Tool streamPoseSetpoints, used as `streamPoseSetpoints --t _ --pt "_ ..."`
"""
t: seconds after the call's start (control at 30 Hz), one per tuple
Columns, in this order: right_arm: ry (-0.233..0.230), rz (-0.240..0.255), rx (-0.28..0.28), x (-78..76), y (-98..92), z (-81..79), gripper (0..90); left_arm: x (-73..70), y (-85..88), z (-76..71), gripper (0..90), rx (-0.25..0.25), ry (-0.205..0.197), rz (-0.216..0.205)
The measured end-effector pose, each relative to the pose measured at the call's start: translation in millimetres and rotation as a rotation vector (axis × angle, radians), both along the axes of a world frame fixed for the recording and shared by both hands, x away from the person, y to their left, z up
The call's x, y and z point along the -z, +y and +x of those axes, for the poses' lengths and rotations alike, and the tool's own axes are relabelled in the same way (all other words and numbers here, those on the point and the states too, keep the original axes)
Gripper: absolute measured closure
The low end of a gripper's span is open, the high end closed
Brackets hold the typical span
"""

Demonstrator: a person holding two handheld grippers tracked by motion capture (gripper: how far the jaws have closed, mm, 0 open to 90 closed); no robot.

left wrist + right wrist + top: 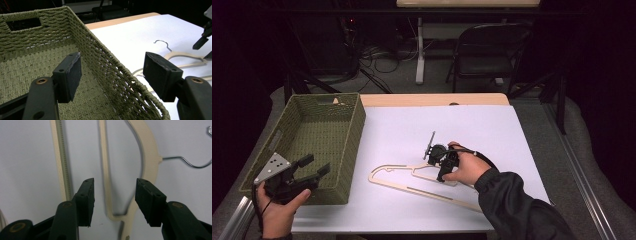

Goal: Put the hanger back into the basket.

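1. table (522,150): white top with a wooden strip along its 12 o'clock edge; bears every item below.
2. basket (354,145): green woven, rectangular, with cut-out handles in its short walls; sits at the table's 9 o'clock side, with one long wall facing the hanger.
3. hanger (412,187): cream wooden frame with a metal hook, lying flat on the white top toward 5 o'clock of the table's middle, apart from the basket; its hook points toward 12 o'clock in the high view.
4. right gripper (113,195): held directly over the hanger, pointing down; jaws parted wide, one on either side of a thin inner bar of the frame, pads not pressing on it; nothing gripped.
5. left gripper (112,72): held at the basket's 6 o'clock corner in the high view, jaws spread wide astride the basket's rim without touching it; nothing gripped.
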State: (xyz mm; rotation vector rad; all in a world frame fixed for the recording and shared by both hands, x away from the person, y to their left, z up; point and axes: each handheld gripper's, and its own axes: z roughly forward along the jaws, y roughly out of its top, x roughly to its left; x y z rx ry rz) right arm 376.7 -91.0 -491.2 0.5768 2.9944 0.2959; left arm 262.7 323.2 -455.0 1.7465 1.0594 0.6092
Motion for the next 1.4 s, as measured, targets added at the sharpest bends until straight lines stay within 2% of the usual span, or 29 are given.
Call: streamPoseSetpoints --t 0.23,0.27,0.43,0.47,0.53,0.7,0.8,1.1,1.13,1.17,1.2,1.4 --pt "-0.002 -0.009 0.006 10.6 7.0 0.5 46.9 0.5 -0.4 0.5 31.1 0.001 0.001 -0.001" --pt "0.005 -0.024 0.004 11.7 8.6 1.1 46.7 0.7 -0.2 0.6 31.2 0.001 0.0 -0.002" --pt "-0.002 -0.018 0.001 15.5 11.0 2.3 45.4 0.7 -0.2 0.6 31.3 0.002 0.001 -0.002" --pt "0.009 -0.014 -0.005 17.2 12.3 2.2 50.1 0.7 -0.2 0.5 31.3 0.002 0.0 -0.002" --pt "0.026 -0.027 -0.021 19.0 13.7 2.1 51.9 0.8 -0.3 0.6 31.3 0.002 0.001 -0.001" --pt "0.033 -0.042 -0.033 22.9 16.3 3.6 54.7 1.1 -0.4 0.8 31.3 0.003 0.002 0.001" --pt "0.049 -0.039 -0.031 24.9 16.8 6.9 60.6 1.1 -0.4 0.9 31.3 0.002 0.001 0.001" --pt "0.084 -0.057 -0.046 30.6 15.6 10.9 69.8 2.0 -0.3 1.2 31.3 0.003 0.004 0.003" --pt "0.091 -0.074 -0.048 30.4 15.8 11.2 72.5 2.3 -0.8 1.3 31.4 0.001 0.005 0.001" --pt "0.091 -0.074 -0.048 30.4 15.8 11.2 72.5 2.3 -0.8 1.3 31.4 0.001 0.005 0.001" --pt "0.087 -0.047 -0.046 33.0 15.7 10.2 73.8 2.3 -0.9 1.4 31.4 0.002 0.004 0.002" --pt "0.098 -0.072 -0.054 33.5 15.4 10.9 78.6 2.5 -1.3 1.4 31.4 0.001 0.004 0.001"
